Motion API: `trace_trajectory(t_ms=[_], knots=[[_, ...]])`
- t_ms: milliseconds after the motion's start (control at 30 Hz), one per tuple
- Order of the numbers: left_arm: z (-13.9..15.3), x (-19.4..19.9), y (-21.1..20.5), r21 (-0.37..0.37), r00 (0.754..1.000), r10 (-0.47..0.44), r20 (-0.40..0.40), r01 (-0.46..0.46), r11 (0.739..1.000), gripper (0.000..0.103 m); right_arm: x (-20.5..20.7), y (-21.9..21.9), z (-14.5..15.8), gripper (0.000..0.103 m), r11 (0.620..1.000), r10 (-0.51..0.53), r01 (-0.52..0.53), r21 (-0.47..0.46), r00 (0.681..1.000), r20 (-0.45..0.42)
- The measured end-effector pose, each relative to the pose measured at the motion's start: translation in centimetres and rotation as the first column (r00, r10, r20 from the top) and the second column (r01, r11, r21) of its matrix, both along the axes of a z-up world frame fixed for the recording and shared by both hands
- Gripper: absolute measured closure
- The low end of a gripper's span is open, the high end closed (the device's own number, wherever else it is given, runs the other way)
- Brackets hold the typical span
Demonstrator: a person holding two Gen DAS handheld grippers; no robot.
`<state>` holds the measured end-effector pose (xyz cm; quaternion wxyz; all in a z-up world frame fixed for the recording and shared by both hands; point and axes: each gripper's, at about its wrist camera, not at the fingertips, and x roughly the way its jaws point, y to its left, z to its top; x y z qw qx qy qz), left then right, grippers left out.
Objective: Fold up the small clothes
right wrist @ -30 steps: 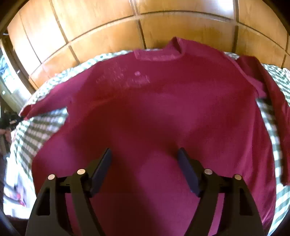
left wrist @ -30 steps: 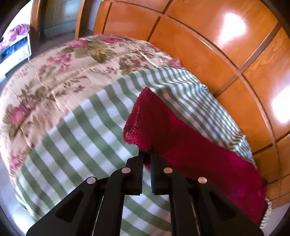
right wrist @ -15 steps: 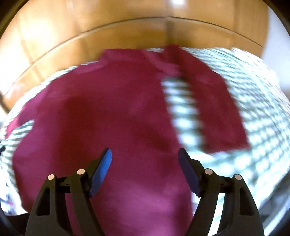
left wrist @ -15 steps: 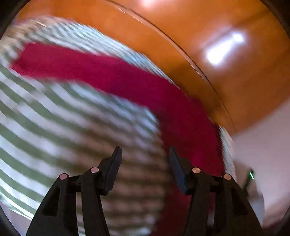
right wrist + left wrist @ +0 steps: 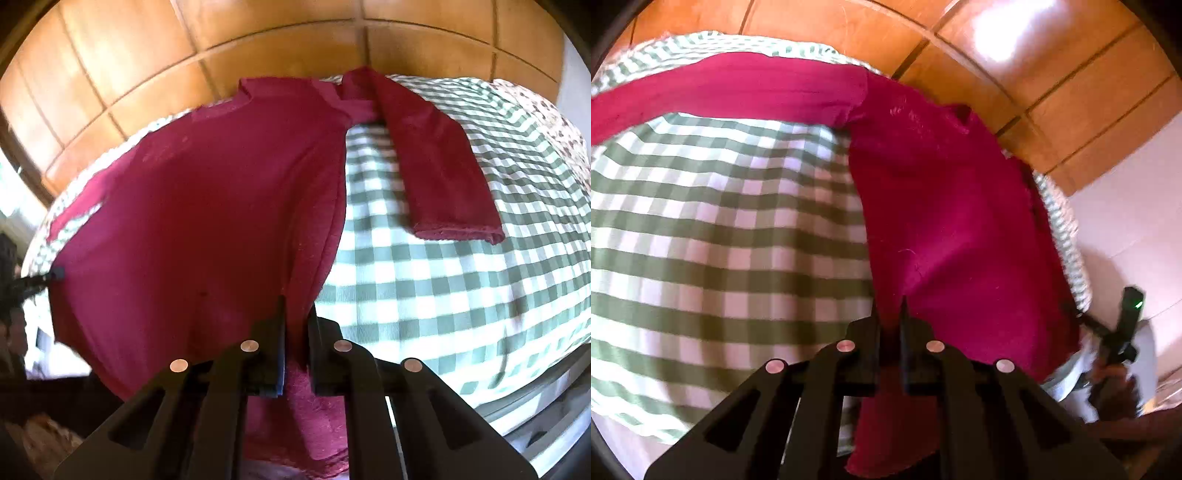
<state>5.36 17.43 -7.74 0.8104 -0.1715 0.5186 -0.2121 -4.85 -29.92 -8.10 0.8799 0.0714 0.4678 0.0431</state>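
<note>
A dark red long-sleeved shirt (image 5: 207,206) lies spread on a green-and-white checked cloth (image 5: 443,280), collar toward the wooden headboard. One sleeve (image 5: 439,162) lies out to the right. My right gripper (image 5: 296,306) is shut on the shirt's side edge near the hem. In the left wrist view the shirt (image 5: 953,221) shows with a sleeve (image 5: 738,88) stretched left. My left gripper (image 5: 888,310) is shut on the shirt's edge near the hem.
A glossy wooden headboard (image 5: 184,48) runs behind the bed. A floral bedspread (image 5: 554,114) shows at the far right. The other hand-held gripper (image 5: 1123,332) shows at the bed's edge in the left wrist view.
Both grippers were open half a second ago and have now shut on the shirt's lower side edges. The left gripper let go of the sleeve and swung round to the shirt body.
</note>
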Motion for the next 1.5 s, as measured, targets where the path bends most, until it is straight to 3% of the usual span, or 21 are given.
trace_trajectory(t_ms=[67, 167, 233, 267, 400, 500, 567, 600, 700, 867, 1000, 1100, 1200, 1300, 1367, 1433, 1500], knots=[[-1.0, 0.0, -1.1, 0.054, 0.999, 0.008, -0.043, -0.006, 0.999, 0.081, 0.3, 0.0, -1.3, 0.095, 0.999, 0.005, -0.007, -0.053, 0.999, -0.044], [-0.4, -0.1, -1.2, 0.016, 0.998, 0.045, -0.035, -0.044, 0.999, 0.064, 0.6, -1.3, -1.3, 0.089, 0.999, -0.031, 0.030, -0.021, 0.999, -0.036], [1.3, 0.3, -0.9, 0.014, 0.996, 0.088, 0.022, -0.088, 0.996, 0.061, 0.9, -2.4, 0.1, 0.064, 0.997, -0.077, 0.078, -0.030, 0.997, 0.022], [2.5, 0.6, -0.8, 0.017, 0.992, 0.111, 0.066, -0.113, 0.993, 0.060, 1.3, -3.4, 0.9, 0.061, 0.992, -0.115, 0.118, -0.043, 0.991, 0.065], [5.3, 2.6, -2.3, 0.014, 0.979, 0.119, 0.167, -0.123, 0.992, 0.049, 4.4, -6.3, 1.0, 0.061, 0.962, -0.222, 0.237, -0.137, 0.968, 0.116], [5.7, 4.1, -4.9, 0.006, 0.981, 0.071, 0.179, -0.073, 0.997, 0.046, 7.5, -7.2, -2.0, 0.061, 0.952, -0.210, 0.211, -0.220, 0.977, 0.028], [5.6, 4.9, -7.4, 0.030, 0.983, 0.016, 0.183, -0.022, 0.999, 0.046, 7.9, -7.2, -2.6, 0.079, 0.949, -0.192, 0.190, -0.253, 0.981, 0.018], [5.3, 5.3, -8.3, 0.050, 0.984, 0.000, 0.180, -0.009, 0.999, 0.046, 7.9, -7.0, -2.0, 0.098, 0.936, -0.192, 0.190, -0.297, 0.981, 0.022], [4.7, 6.3, -11.7, 0.077, 0.983, -0.075, 0.166, 0.063, 0.995, 0.046, 6.9, -8.4, 1.9, 0.098, 0.922, -0.218, 0.244, -0.300, 0.969, 0.118], [3.2, 7.7, -14.9, 0.112, 0.983, -0.137, 0.121, 0.124, 0.986, 0.046, 4.7, -14.7, 10.5, 0.098, 0.890, -0.346, 0.414, -0.190, 0.886, 0.310], [2.4, 8.6, -16.2, 0.115, 0.986, -0.140, 0.089, 0.129, 0.985, 0.046, 6.2, -21.9, 13.6, 0.098, 0.820, -0.493, 0.560, -0.117, 0.795, 0.352], [2.2, 9.0, -16.8, 0.128, 0.987, -0.144, 0.075, 0.133, 0.983, 0.046, 9.2, -27.5, 12.9, 0.099, 0.759, -0.602, 0.647, -0.076, 0.741, 0.297], [1.8, 9.6, -17.4, 0.145, 0.988, -0.139, 0.066, 0.128, 0.981, 0.046, 14.2, -32.4, 9.6, 0.099, 0.699, -0.676, 0.705, -0.123, 0.707, 0.208], [1.6, 9.9, -17.7, 0.157, 0.990, -0.132, 0.053, 0.122, 0.980, 0.046, 17.1, -34.8, 5.5, 0.099, 0.686, -0.705, 0.716, -0.132, 0.698, 0.126], [1.5, 10.0, -17.9, 0.165, 0.990, -0.134, 0.050, 0.124, 0.979, 0.044, 18.0, -35.8, 3.5, 0.084, 0.682, -0.717, 0.725, -0.096, 0.689, 0.106], [1.4, 10.2, -18.0, 0.174, 0.990, -0.134, 0.052, 0.124, 0.977, 0.044, 16.8, -35.6, 3.1, 0.037, 0.654, -0.751, 0.757, -0.002, 0.649, 0.123], [1.4, 10.4, -18.0, 0.172, 0.991, -0.122, 0.058, 0.111, 0.979, 0.044, 14.4, -34.6, 2.9, 0.029, 0.622, -0.782, 0.774, 0.120, 0.607, 0.139]])
